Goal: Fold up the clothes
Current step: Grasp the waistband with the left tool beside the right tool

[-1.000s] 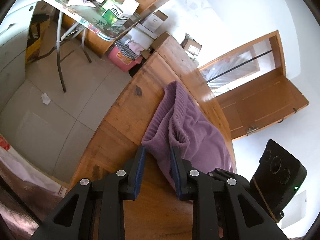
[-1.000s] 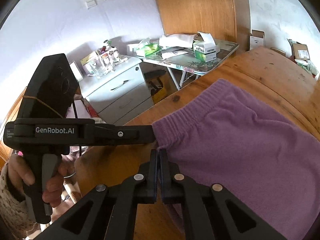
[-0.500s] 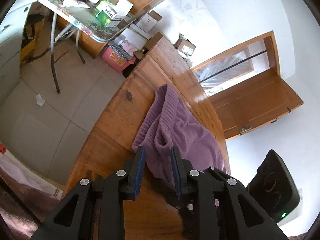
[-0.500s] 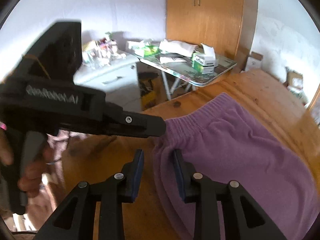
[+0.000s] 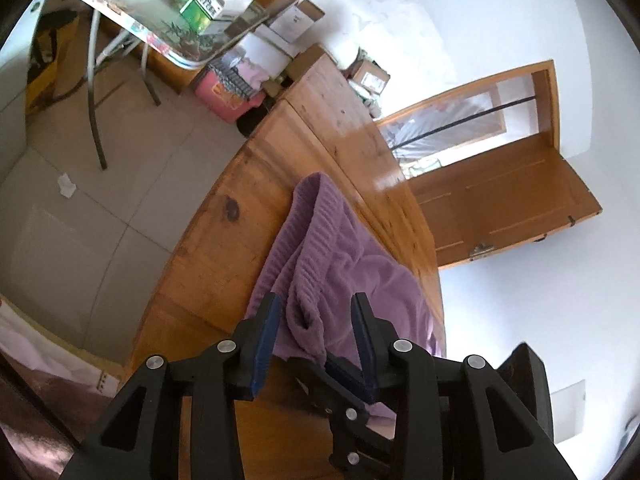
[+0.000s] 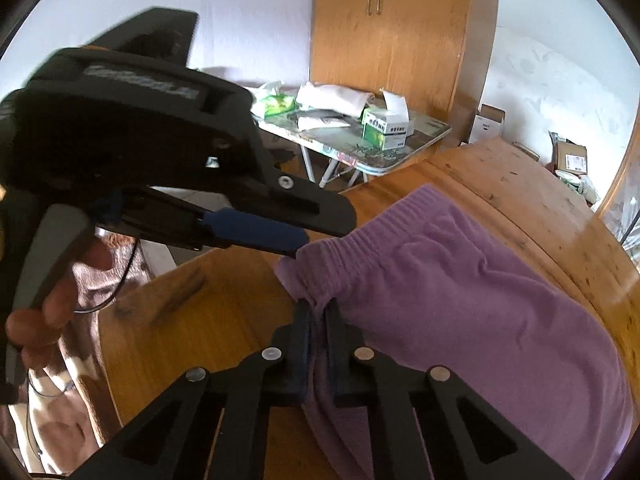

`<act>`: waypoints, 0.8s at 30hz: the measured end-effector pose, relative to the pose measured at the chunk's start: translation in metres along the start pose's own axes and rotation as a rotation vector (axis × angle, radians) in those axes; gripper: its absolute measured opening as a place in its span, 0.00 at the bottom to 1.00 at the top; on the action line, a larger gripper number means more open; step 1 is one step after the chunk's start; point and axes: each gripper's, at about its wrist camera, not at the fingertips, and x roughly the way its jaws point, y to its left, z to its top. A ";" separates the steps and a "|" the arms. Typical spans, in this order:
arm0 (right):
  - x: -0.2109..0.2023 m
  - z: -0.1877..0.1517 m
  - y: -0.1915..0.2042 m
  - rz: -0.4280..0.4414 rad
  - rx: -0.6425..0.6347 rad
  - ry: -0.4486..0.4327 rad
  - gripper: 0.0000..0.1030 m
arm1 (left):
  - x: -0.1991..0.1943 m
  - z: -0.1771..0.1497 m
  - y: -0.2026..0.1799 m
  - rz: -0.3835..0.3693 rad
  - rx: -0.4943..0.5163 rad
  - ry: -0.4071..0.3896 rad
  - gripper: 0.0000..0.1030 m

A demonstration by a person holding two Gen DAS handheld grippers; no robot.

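Note:
A purple knitted garment [image 5: 348, 264] with a ribbed waistband lies on the wooden table [image 5: 224, 240]. My left gripper [image 5: 316, 320] is open and straddles a bunched corner of the waistband. In the right wrist view the garment [image 6: 460, 300] spreads to the right. There my right gripper [image 6: 317, 320] is shut on a pinch of the waistband at its near corner. The left gripper [image 6: 328, 232] hovers just above that corner, held by a hand [image 6: 52, 308]. In the left wrist view the right gripper's fingers [image 5: 344, 374] lie under the fabric edge.
The table's edge [image 6: 120, 360] drops to a tiled floor [image 5: 80, 220] on the left. Beyond it stand a folding table [image 6: 360, 156] with boxes, a pink basket [image 5: 224, 96], cardboard boxes, a wardrobe [image 6: 400, 32] and an open wooden door [image 5: 500, 208].
My right gripper opened half a second ago and has now shut on the waistband corner. The left gripper stayed open and moved slightly over the bunched corner.

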 end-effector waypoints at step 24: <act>-0.039 -0.007 -0.015 0.045 0.066 -0.197 0.06 | 0.014 0.013 0.025 -0.239 -0.286 0.091 0.36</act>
